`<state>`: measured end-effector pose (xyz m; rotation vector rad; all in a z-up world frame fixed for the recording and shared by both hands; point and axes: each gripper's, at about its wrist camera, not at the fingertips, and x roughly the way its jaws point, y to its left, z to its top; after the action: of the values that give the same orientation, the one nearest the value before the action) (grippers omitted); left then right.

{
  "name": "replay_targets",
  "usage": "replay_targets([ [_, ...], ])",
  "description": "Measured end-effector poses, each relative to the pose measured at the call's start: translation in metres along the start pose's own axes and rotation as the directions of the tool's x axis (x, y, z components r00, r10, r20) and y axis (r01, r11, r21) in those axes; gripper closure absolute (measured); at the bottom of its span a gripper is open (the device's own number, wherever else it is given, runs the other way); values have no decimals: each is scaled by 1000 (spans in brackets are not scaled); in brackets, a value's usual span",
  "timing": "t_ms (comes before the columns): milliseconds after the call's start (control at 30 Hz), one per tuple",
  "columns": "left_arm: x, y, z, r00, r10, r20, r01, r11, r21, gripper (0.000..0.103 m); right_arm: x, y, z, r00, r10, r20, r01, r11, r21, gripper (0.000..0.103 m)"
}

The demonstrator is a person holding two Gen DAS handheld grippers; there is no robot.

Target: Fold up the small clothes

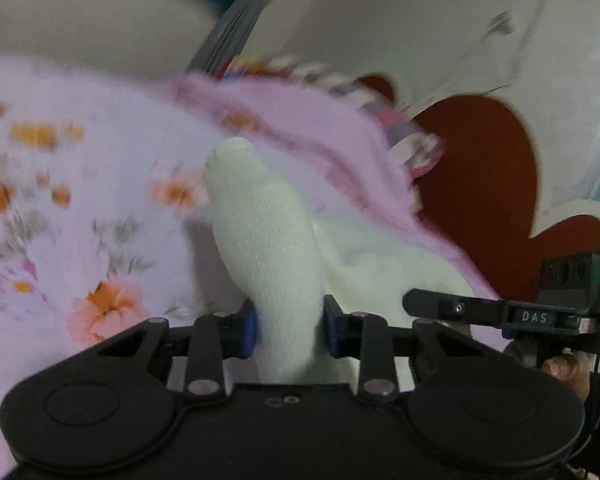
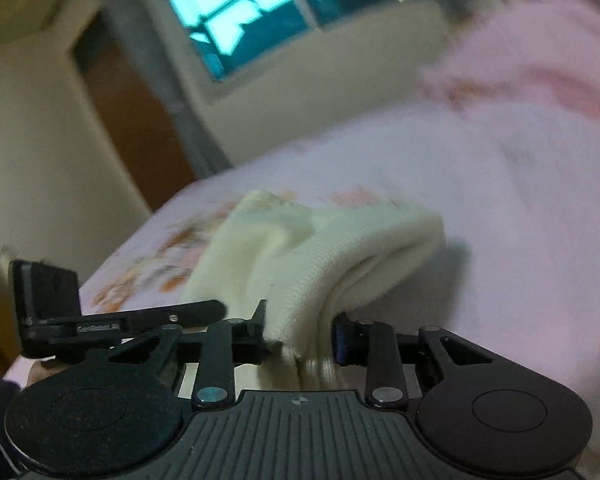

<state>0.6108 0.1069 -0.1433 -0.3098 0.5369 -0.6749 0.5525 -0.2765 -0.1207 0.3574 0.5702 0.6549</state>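
Left gripper: nearest the left wrist lens; its blue-padded fingers are clamped on a bunched cream knit garment, which rises toward 12 o'clock as a rounded, sock-like tube.

Right gripper: fingers pinched on the ribbed hem of the same cream cloth, which humps toward 1 o'clock in a doubled layer. In the left wrist view this gripper sits at 3 o'clock, close beside the left one.

Where the garment is: held between both grippers over the floral bedsheet; whether its far end touches the bed I cannot tell, since both views are blurred.

Slip risk: each hold takes a thick bundle, not a single edge; I judge a quick pull could slide the knit out of one pair of fingers and undo the fold.

Uneven fold risk: with the layers bunched, the edges may land misaligned.

Snag risk: a pink blanket with a patterned trim lies just behind the garment at 1 o'clock; the cloth could drag onto it.

Surroundings: a red heart-shaped panel at 2 o'clock, a window and a brown door toward 11 o'clock, all well apart from the work.
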Motion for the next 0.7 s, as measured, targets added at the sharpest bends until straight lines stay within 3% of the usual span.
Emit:
replay_targets([
  [167, -129, -99, -10, 986, -8, 169, -13, 992, 122, 73, -81, 89, -1, 992, 94, 87, -80, 985, -155, 73],
  [267, -189, -146, -14, 981, 16, 193, -45, 988, 150, 73, -119, 134, -7, 979, 175, 105, -151, 968, -202, 73],
  [333, -217, -156, -15, 978, 33, 207, -63, 988, 140, 73, -129, 161, -11, 970, 217, 110, -188, 956, -227, 73],
  [500, -227, -126, 2, 981, 68, 179, -85, 992, 92, 73, -102, 184, -7, 963, 251, 98, -230, 955, -186, 73],
  [700, -167, -38, 8, 990, 117, 76, -115, 993, -29, 73, 8, 126, 4, 977, 213, 14, -214, 971, 108, 73],
])
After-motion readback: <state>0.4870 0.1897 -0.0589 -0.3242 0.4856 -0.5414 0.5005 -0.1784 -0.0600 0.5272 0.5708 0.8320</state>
